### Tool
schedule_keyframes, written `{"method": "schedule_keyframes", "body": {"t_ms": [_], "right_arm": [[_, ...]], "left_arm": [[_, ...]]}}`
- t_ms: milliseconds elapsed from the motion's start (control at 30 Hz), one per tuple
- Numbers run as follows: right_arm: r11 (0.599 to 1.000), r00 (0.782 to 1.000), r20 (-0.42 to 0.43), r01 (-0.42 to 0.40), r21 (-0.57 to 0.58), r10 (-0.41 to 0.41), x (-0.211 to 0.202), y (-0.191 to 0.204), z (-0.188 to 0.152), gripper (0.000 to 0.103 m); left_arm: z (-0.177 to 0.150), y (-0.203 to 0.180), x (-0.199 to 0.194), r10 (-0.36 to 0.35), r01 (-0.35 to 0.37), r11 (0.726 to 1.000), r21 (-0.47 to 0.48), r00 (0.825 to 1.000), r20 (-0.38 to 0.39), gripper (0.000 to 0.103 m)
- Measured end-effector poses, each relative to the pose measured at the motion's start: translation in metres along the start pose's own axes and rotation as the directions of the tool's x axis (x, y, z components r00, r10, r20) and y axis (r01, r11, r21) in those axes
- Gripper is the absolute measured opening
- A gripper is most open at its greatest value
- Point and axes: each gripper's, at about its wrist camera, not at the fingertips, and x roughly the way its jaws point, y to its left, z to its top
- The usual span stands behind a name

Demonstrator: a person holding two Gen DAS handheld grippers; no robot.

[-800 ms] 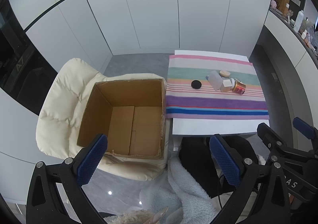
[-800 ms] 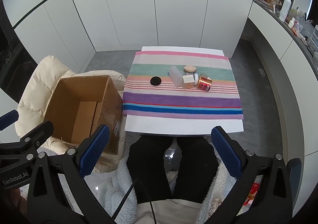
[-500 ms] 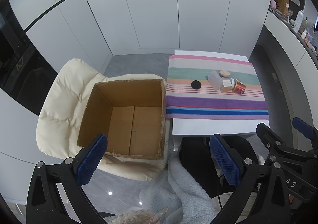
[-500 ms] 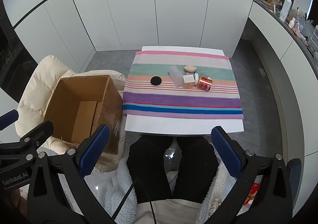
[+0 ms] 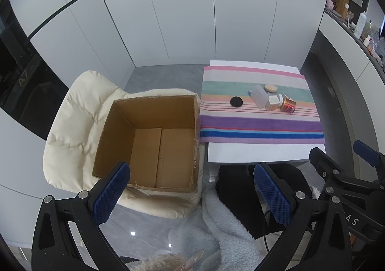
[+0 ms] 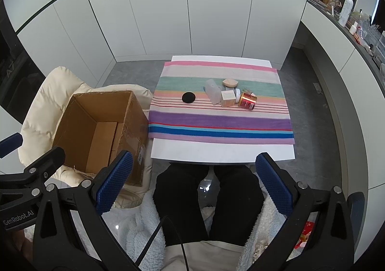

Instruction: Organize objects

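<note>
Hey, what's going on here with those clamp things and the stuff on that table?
A seated person holds a left gripper and a right gripper, both open and empty, above their lap. Ahead, a striped cloth covers a small white table with a black round disc, a clear plastic bottle, a small white box and a red-gold can. The brown cardboard box on the cream chair is empty; nothing is sorted yet.

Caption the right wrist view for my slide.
Open right gripper above striped cloth with small containers; empty cardboard box beside.
</note>
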Motion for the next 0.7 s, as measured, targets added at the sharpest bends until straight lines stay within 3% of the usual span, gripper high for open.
{"method": "schedule_keyframes", "body": {"t_ms": [467, 700], "right_arm": [[1.000, 1.000, -0.011, -0.014, 0.007, 0.014, 0.006, -0.006, -0.001, 0.103], [0.999, 0.999, -0.018, -0.026, 0.018, 0.027, 0.011, -0.017, 0.003, 0.103]], "left_arm": [[0.006, 0.003, 0.007, -0.002, 0.002, 0.999, -0.035, 1.000, -0.015, 0.103], [0.015, -0.011, -0.003, 0.019, -0.018, 0.999, -0.032, 1.000, 0.020, 0.103]]}}
